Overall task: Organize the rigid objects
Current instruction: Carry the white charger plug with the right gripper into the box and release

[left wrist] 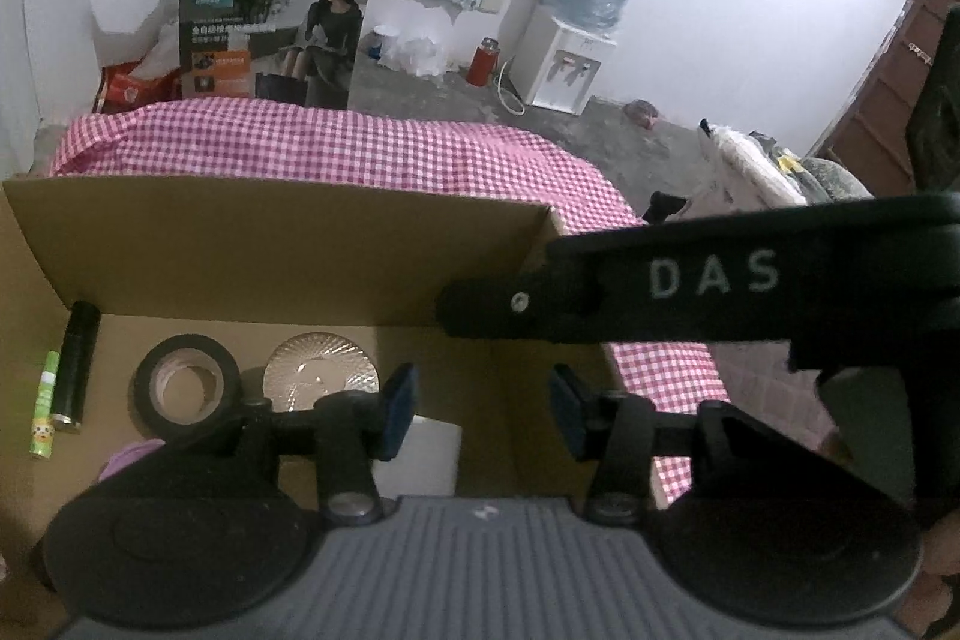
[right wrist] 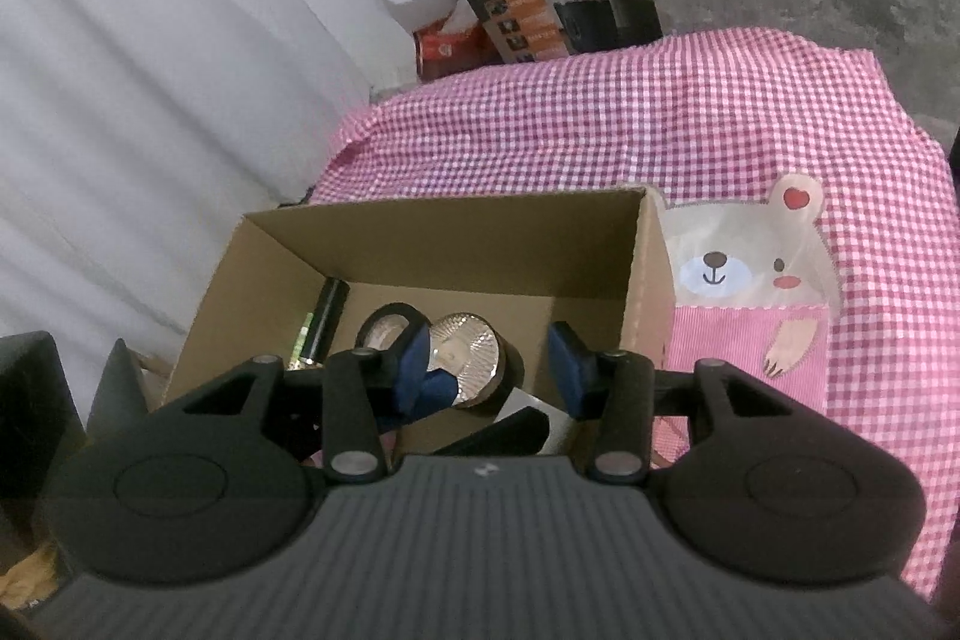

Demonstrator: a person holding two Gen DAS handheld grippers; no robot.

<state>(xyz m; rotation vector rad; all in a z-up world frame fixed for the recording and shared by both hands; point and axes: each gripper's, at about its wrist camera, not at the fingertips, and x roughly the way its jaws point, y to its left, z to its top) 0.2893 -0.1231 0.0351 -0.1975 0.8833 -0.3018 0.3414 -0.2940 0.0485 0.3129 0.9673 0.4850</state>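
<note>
An open cardboard box (left wrist: 270, 250) stands on a pink checked cloth (left wrist: 360, 142). On its floor lie a black cylinder (left wrist: 75, 364), a green tube (left wrist: 45, 406), a black tape roll (left wrist: 186, 385), a round jar with a shiny ribbed lid (left wrist: 321, 376) and a white block (left wrist: 420, 454). My left gripper (left wrist: 483, 412) hangs open over the box's right part, its blue pads holding nothing. The right gripper's black body (left wrist: 690, 280) crosses just above it. In the right wrist view, my right gripper (right wrist: 492, 370) is open above the box (right wrist: 450, 244), with the jar (right wrist: 468, 358) below its fingers.
A bear picture (right wrist: 750, 268) is printed on the cloth right of the box. Beyond the covered surface stand a tall printed carton (left wrist: 270, 22), a red packet (left wrist: 129, 88), a water dispenser (left wrist: 564, 64) and a red flask (left wrist: 483, 61). A white curtain (right wrist: 150, 100) hangs at the left.
</note>
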